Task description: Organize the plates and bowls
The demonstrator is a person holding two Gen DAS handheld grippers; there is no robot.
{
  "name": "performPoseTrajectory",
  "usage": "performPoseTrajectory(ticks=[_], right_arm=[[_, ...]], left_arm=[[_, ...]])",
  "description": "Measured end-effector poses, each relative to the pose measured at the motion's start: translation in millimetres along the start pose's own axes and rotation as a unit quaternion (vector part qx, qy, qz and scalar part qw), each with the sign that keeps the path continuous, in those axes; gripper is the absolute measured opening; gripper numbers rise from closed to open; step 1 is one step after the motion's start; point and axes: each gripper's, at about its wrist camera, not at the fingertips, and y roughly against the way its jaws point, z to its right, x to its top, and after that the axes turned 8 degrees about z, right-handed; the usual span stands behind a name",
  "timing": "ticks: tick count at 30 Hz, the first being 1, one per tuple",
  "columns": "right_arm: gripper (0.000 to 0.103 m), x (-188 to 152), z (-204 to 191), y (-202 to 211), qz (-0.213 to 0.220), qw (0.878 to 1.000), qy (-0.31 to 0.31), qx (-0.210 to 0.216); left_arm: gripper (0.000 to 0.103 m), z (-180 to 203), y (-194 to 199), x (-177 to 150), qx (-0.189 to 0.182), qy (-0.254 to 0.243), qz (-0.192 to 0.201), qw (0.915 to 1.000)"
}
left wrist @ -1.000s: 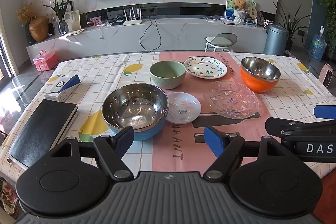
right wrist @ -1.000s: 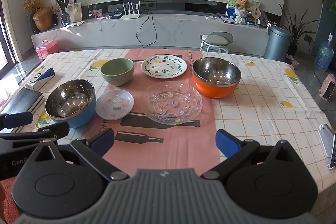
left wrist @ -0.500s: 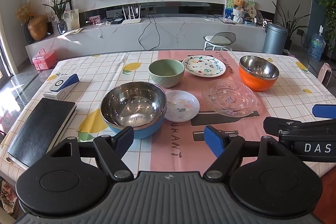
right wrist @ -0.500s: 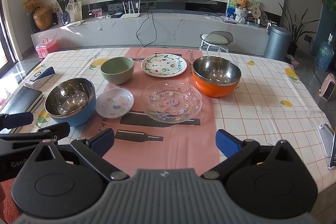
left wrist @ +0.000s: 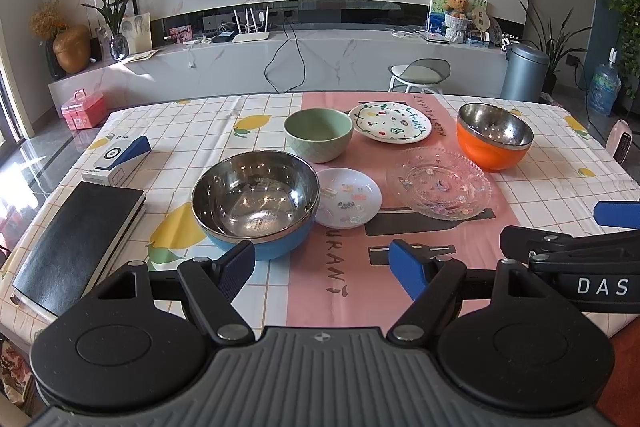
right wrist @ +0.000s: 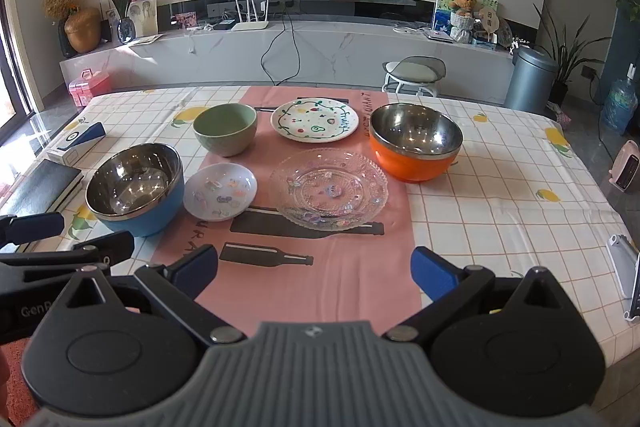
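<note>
While both grippers are hanging over the near counter (right wrist: pixel 500 195) edge w/ jaws spread wide & holding nothing, no dish is getting moved yet. Left gripper (left wrist: pixel 322 265) is sitting just short of the blue steel bowl (left wrist: pixel 256 203) at its 11 o'clock; right gripper (right wrist: pixel 316 267) is facing the glass plate (right wrist: pixel 328 189) at 12, orange bowl (right wrist: pixel 414 143) at 1. Best bet, imo: be pinching one rim squarely, lifting straight, nesting small into big, approx centred
</note>
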Motion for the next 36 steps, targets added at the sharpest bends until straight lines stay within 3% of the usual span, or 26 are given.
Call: performPoseTrajectory(ticks=[13,17,24,28,33,36], right_arm=[[0.1,-3,-3,-7,-0.011,1.0,0.004,0.003],[0.1,-8,-4,-14,-0.022,0.999,-0.006,0.022],[0.1,-8,-17,-35,-0.017,0.999,-0.007,0.038],[0.1,2,-31,-48,0.001,0.997,-0.026,0.069],[0.099,14,-59,-67,0.03,0.997,-0.02,0.067],[0.083,23,-77,-85,0.02,0.997,-0.009,0.073]], left_arm=[[0.09,-7,-7,-4,0.004,0.008,-0.017,0.9998],[0.09,-15,-14,-7,0.016,0.02,-0.027,0.9993],[0.086,-47,-21,-8,0.017,0.073,-0.003,0.9972],[0.085,-76,-29,-5,0.029,0.136,-0.007,0.9902],[0.078,-107,-42,3,0.042,0.186,0.013,0.9817],[0.077,-117,-55,6,0.063,0.205,0.011,0.9767]])
